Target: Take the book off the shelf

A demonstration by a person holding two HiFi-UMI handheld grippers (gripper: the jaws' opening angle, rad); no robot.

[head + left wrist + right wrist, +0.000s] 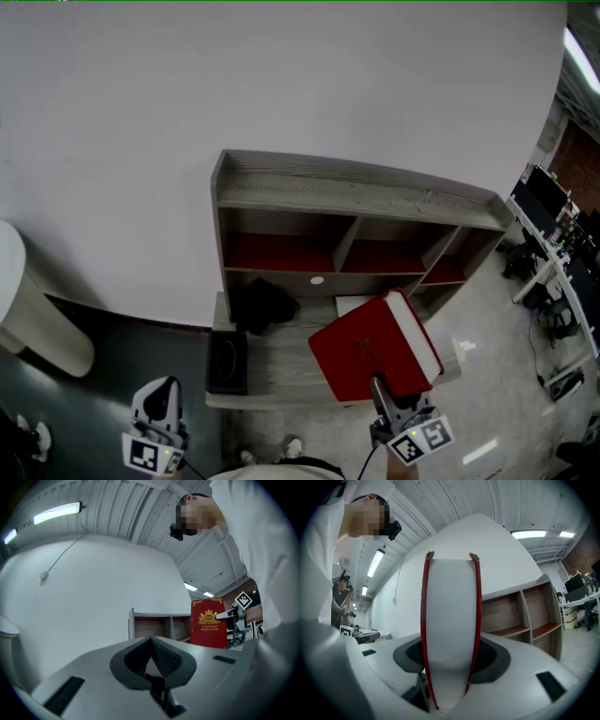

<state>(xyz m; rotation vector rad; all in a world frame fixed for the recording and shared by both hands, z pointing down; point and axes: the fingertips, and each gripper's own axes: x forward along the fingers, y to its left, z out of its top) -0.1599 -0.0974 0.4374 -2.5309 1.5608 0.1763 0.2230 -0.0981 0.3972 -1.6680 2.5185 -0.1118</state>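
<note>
We hold the red book (pixel 367 349) in our right gripper (pixel 379 382), whose jaws stand part-way open and press on both covers, with the white page edge towards the gripper. The book hangs tilted, clear of the shelf (pixel 356 199), above the near right of the lower ledge (pixel 281 375). Our left gripper (pixel 160 389), low at the near left, has its jaws together on nothing.

The right gripper (pixel 379 389) reaches forward, its jaws clamped on the fore-edge of the red book (pixel 352 347). The left gripper (pixel 161 394) is held low at the left, with its jaws together and nothing between them.
</note>
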